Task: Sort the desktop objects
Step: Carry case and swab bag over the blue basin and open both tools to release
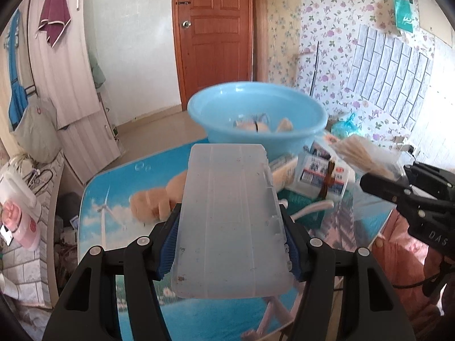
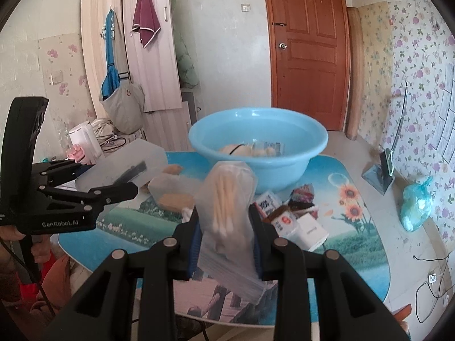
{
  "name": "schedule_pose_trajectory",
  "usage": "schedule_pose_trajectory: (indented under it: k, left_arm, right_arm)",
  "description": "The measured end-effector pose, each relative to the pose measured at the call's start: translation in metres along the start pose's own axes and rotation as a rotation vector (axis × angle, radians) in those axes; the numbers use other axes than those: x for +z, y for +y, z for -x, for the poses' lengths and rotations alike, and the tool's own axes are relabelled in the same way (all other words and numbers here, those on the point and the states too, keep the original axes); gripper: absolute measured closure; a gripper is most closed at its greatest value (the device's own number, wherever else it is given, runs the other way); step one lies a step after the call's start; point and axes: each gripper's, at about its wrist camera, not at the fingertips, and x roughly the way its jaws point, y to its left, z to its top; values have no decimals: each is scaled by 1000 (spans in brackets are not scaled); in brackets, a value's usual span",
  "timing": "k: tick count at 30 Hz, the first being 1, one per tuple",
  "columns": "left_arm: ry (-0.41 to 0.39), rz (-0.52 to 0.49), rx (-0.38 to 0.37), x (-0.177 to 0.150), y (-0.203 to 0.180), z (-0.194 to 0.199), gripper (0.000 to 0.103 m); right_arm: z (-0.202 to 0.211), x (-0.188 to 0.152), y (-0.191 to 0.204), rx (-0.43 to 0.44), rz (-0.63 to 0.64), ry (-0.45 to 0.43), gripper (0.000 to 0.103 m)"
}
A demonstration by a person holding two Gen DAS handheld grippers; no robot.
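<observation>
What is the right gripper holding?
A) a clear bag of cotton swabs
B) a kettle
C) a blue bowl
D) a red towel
A: the right gripper is shut on a clear bag of cotton swabs, lifted above the table in front of the blue basin.

Left gripper (image 1: 231, 248): black plastic frame w/ open cut-outs being shown; blue ribbed pads lining both fingers; round silver screw heads at the pivots.
Left gripper side: white "GenRobot.AI" lettering being seen in right wrist view; tall black handle behind; thin black cable hanging below.
Right gripper (image 2: 226, 241): same black linkage arms; blue pads; four silver pivot screws being shown.
Right gripper side: white letters "DAS" being read in left wrist view.
Sleeve (image 2: 42, 267): red/orange clothing being worn.
</observation>
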Motion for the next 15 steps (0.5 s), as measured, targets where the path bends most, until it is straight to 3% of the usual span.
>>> schedule_pose_trajectory:
  k: [15]
  left_arm:
    - [-22, -38, -7, 48, -7, -27, 41]
  right_arm:
    - [-19, 42, -18, 0, 7, -55, 74]
